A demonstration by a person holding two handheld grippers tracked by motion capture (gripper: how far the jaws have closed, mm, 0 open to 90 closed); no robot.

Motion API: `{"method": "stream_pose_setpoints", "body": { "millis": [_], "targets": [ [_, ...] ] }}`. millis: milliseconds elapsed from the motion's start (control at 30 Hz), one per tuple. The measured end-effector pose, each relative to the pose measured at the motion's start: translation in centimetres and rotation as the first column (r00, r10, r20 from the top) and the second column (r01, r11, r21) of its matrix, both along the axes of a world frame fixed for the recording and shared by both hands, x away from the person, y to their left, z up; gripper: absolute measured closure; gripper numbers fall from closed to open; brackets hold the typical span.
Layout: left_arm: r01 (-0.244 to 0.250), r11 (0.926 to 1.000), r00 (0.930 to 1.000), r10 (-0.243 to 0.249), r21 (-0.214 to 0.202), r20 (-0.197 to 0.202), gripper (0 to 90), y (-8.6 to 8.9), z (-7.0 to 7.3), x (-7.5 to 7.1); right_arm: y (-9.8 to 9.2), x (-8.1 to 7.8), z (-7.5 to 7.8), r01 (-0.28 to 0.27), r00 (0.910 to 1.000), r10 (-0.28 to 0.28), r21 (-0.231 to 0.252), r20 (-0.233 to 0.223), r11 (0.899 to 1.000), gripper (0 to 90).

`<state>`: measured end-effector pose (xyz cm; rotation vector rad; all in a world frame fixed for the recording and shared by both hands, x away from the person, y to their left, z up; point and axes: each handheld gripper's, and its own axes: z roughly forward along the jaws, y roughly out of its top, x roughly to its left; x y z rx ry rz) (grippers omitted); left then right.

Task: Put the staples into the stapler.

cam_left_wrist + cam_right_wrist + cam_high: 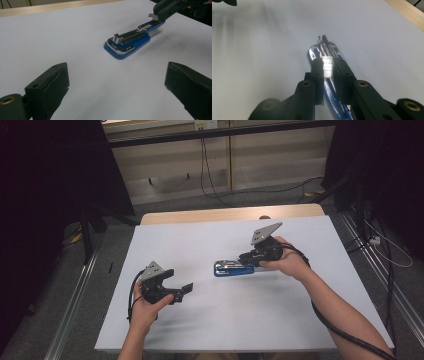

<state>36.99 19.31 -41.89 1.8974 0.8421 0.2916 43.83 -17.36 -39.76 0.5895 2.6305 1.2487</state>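
Note:
A blue stapler (232, 268) lies on the white table (200, 235) just right of centre, its top swung open so the metal magazine (130, 33) shows. My right gripper (248, 258) reaches over the stapler's right end from the right. In the right gripper view, my right gripper (327, 62) is shut on a small shiny silver strip (327, 67) that looks like staples, held just above the stapler (322, 51). My left gripper (180, 280) rests at the front left, jaws wide open and empty. The left gripper (116, 68) faces the stapler (127, 42) from a distance.
A wooden table edge (225, 214) runs along the far side. Beyond it are a grey floor with cables (210, 185) and dark stands at both sides. Metal rails (75, 300) flank the table. A black cable (345, 330) trails from the right gripper along the forearm.

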Motion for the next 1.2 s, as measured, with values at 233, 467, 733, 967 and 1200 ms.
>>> {"method": "stream_pose_setpoints", "body": {
  "millis": [233,467,733,967,1200],
  "targets": [
    [-0.005,0.9998,1.0000,0.005,0.018,0.002,5.6,0.2,-0.1,-0.2,0.1,0.6,-0.5,-0.014,0.9999,0.014,-0.016,-0.004,1.000,79.5],
    [-0.008,0.9997,1.0000,0.008,0.022,0.002,5.6,0.2,-0.1,-0.3,0.0,1.1,-0.5,-0.035,0.9994,0.035,-0.028,-0.007,0.999,79.5],
    [0.001,0.9997,1.0000,-0.001,0.025,0.001,5.7,0.1,-0.1,-0.3,0.3,1.8,-0.5,-0.069,0.9976,0.069,-0.044,0.002,0.997,79.5],
    [0.004,0.9996,1.0000,-0.004,0.028,0.003,5.7,0.1,-0.1,-0.3,0.5,2.4,-0.4,-0.088,0.9961,0.088,-0.056,0.004,0.995,79.5],
    [0.008,0.9995,1.0000,-0.008,0.030,0.000,5.7,0.0,-0.2,-0.2,0.9,3.0,-0.5,-0.122,0.9925,0.123,-0.078,-0.001,0.989,79.5]
  ]
}}
